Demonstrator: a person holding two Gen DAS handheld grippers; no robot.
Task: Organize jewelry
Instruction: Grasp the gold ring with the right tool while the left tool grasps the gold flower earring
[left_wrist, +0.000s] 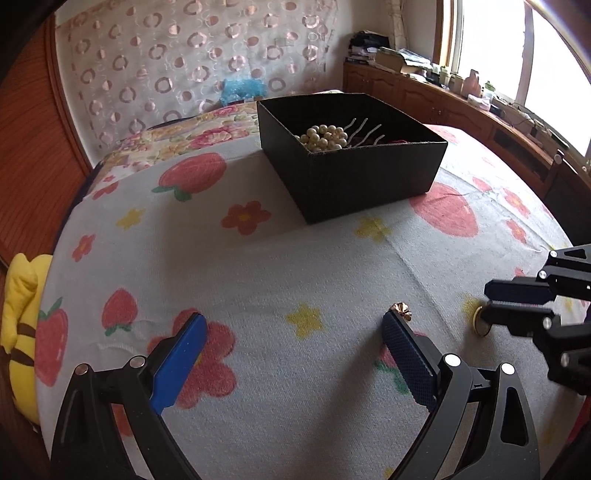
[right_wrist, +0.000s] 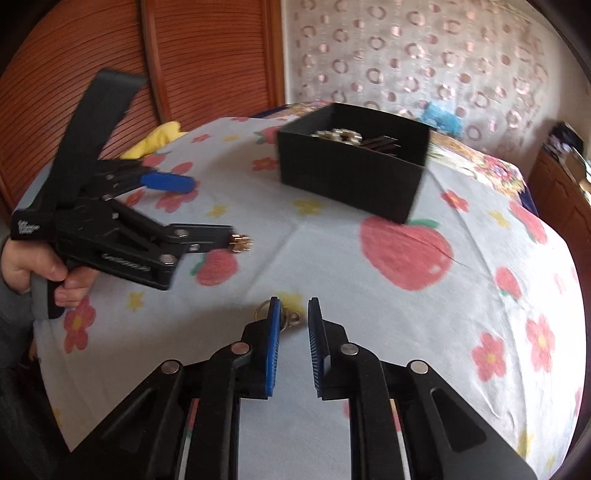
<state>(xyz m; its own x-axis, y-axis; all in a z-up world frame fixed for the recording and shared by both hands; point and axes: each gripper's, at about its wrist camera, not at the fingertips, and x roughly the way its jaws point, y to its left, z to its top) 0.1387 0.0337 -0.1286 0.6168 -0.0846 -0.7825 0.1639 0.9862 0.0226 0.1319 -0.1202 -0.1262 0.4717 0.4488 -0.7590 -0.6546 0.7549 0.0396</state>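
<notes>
Ring (right_wrist: 291, 316) on bedspread between parted right gripper (right_wrist: 293, 310) fingertips; left gripper (left_wrist: 295, 325) spread wide.

You have one black square cardboard box (left_wrist: 369, 177) on the strawberry-print cloth, and in it one cluster of cream pearl beads (left_wrist: 325, 138), too bunched to count singly, beside four pale wavy hairpin prongs (left_wrist: 364, 134). On the cloth outside the box you have two loose pieces: one small gold flower-shaped ornament (left_wrist: 402, 308) and one gold ring-shaped piece (left_wrist: 480, 325). You are working with two black two-finger grippers with blue pads, the left gripper (left_wrist: 295, 354) and the right gripper (right_wrist: 293, 345).
</notes>
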